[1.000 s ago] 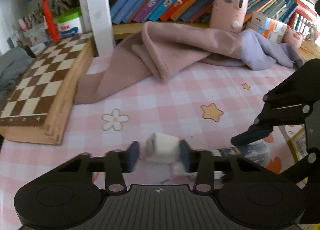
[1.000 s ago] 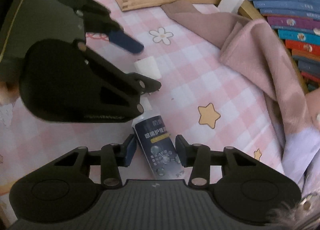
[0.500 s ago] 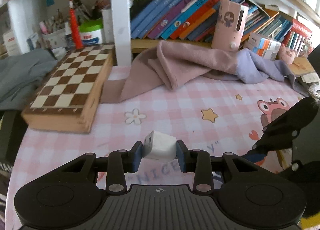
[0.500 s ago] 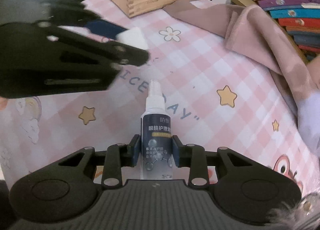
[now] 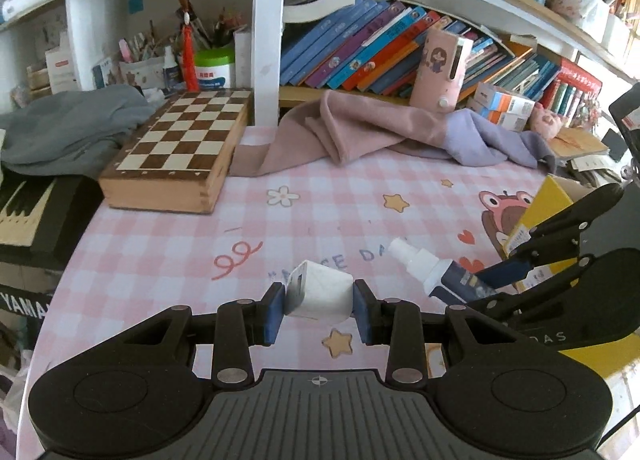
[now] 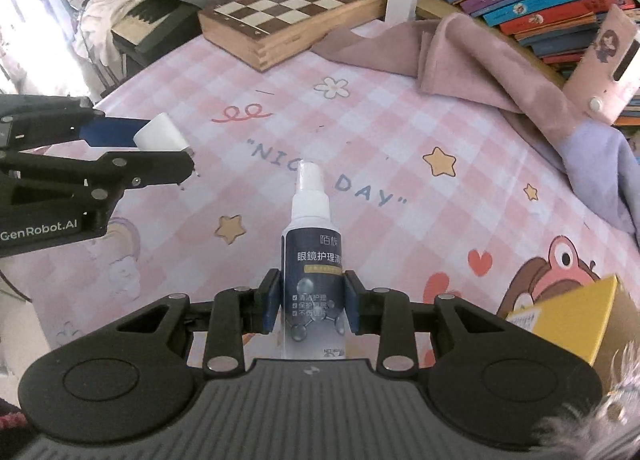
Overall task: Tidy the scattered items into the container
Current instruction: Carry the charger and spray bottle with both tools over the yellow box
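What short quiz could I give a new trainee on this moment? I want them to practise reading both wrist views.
1. What does the left gripper hold?
2. True or false: the spray bottle lies flat on the tablecloth.
3. Which lies nearest the chessboard box: a) the pink cloth, b) the yellow box, c) the pink holder?

Key: 1. A white plug-like block, clamped between the pads. 2. False: the right gripper grips it above the cloth. 3. a.
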The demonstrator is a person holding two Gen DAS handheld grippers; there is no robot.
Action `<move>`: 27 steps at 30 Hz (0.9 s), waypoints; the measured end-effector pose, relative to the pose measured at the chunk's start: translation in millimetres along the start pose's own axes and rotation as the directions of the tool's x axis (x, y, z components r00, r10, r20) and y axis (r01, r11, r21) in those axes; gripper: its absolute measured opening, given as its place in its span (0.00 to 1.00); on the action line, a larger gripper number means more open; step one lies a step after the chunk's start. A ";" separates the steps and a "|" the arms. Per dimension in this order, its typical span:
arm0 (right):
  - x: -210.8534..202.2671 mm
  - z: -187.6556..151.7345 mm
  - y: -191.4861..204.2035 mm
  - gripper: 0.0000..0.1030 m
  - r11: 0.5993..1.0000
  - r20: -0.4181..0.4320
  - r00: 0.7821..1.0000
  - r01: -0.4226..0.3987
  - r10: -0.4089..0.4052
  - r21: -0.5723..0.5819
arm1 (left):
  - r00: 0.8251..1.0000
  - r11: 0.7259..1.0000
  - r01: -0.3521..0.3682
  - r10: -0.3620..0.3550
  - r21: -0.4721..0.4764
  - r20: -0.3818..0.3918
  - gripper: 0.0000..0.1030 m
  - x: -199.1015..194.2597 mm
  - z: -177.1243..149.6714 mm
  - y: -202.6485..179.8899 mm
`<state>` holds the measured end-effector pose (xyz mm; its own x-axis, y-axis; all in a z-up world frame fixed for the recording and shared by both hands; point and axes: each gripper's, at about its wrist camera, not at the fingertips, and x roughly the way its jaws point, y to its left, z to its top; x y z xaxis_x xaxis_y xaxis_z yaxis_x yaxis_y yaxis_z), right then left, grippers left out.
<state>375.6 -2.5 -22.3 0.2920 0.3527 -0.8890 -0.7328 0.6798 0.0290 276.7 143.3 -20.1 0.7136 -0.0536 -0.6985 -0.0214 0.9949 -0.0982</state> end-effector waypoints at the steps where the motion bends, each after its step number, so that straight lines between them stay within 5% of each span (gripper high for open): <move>1: -2.9 -2.6 3.0 0.30 1.000 0.005 1.000 0.000 0.000 0.002 | 1.000 1.000 0.002 -0.002 -0.002 0.004 0.34 -5.4 -2.7 -0.2; 27: -93.8 -109.5 97.1 0.30 0.989 0.188 0.980 0.031 -0.058 0.142 | 0.991 0.990 0.108 -0.100 -0.092 0.083 0.34 -150.5 -90.3 -4.6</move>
<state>209.7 -40.1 13.9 0.4447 0.4274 -0.7871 -0.6286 0.7750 0.0656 106.2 139.2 21.4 0.7678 -0.1458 -0.6239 -0.0089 0.9712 -0.2380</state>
